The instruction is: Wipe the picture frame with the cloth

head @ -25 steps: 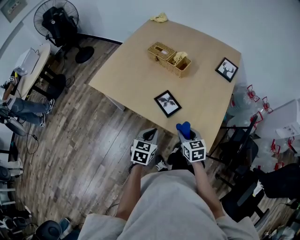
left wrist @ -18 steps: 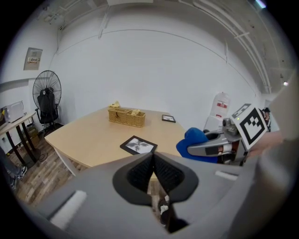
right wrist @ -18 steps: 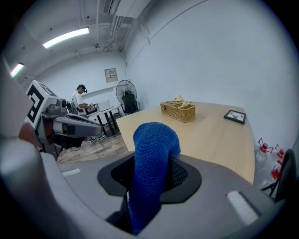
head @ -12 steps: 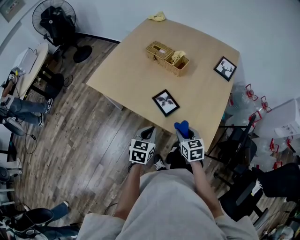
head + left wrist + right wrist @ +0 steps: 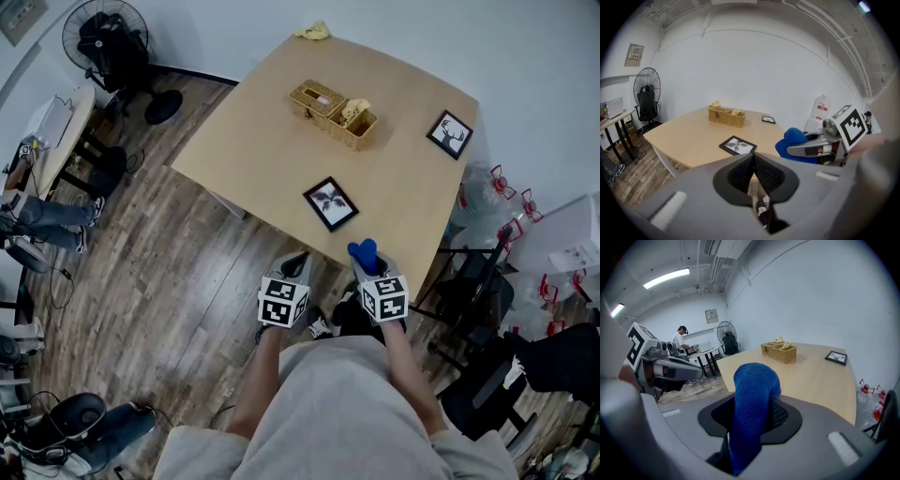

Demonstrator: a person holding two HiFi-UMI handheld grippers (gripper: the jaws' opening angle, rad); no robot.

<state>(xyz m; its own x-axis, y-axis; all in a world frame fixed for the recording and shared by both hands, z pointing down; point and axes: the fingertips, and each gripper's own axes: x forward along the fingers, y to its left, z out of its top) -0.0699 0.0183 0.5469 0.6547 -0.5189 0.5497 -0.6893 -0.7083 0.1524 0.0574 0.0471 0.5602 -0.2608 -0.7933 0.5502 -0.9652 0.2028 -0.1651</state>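
Observation:
A black picture frame with a leaf print lies flat near the front edge of the wooden table; the left gripper view shows the same frame. My right gripper is shut on a blue cloth, held just off the table's near edge; the cloth bulges up between the jaws. The left gripper hangs beside it over the floor, shut and empty. A second small frame with a deer print lies at the table's far right.
A wicker basket stands mid-table and a yellow rag lies at the far edge. A fan stands at the back left by a side table. Chairs and water jugs crowd the right side.
The table and frame sit slightly further left and up in the head view, as the head shifted. Both grippers keep their hold and places near the table's edge.

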